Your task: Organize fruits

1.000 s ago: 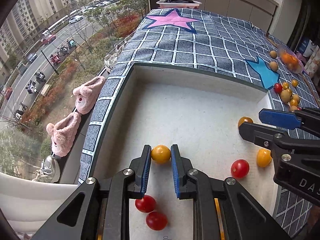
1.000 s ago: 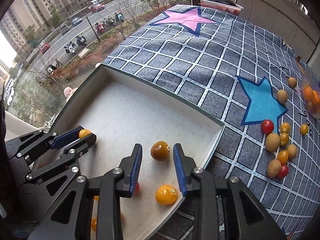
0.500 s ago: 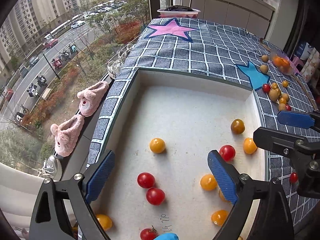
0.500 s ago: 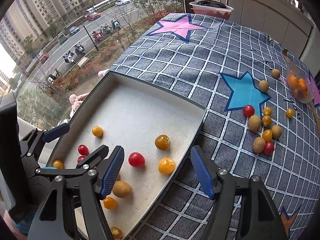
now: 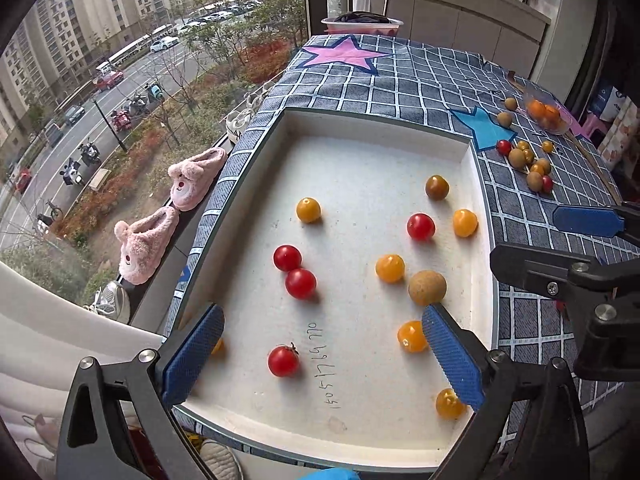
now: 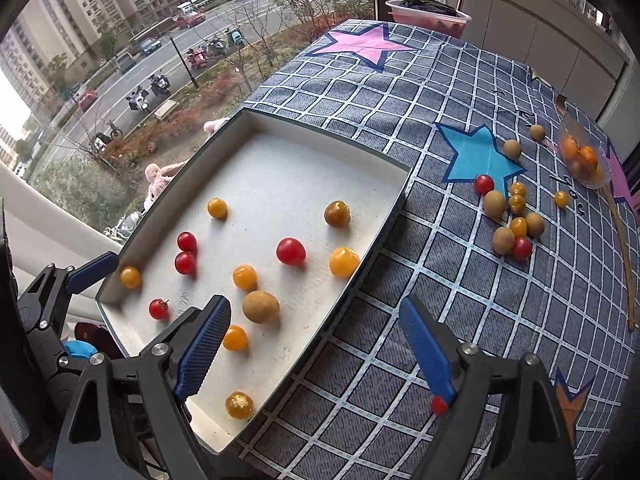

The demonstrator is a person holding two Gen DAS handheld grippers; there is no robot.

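Observation:
A white tray [image 5: 360, 120] [image 6: 384, 232] on the checked cloth holds several red and yellow cherry tomatoes, a dark tomato [image 5: 437, 187] [image 6: 337, 213] and a tan longan [image 5: 427, 287] [image 6: 261, 306]. My left gripper [image 5: 322, 354] is open and empty above the tray's near end. My right gripper [image 6: 314, 350] is open and empty over the tray's right rim. A loose pile of fruit [image 6: 510, 216] [image 5: 528, 166] lies on the cloth beyond the blue star. A red tomato [image 6: 439, 405] sits by my right finger.
A clear bowl of orange fruit [image 6: 582, 158] [image 5: 546, 114] stands at the far right. A pink tub [image 6: 426, 12] stands at the table's far end. The table's left edge drops off by a window, with pink slippers [image 5: 172, 208] on the ledge.
Both grippers opened wide and pulled back and up from the tray. The yellow tomato and the dark tomato that were between their fingers now lie free in the tray.

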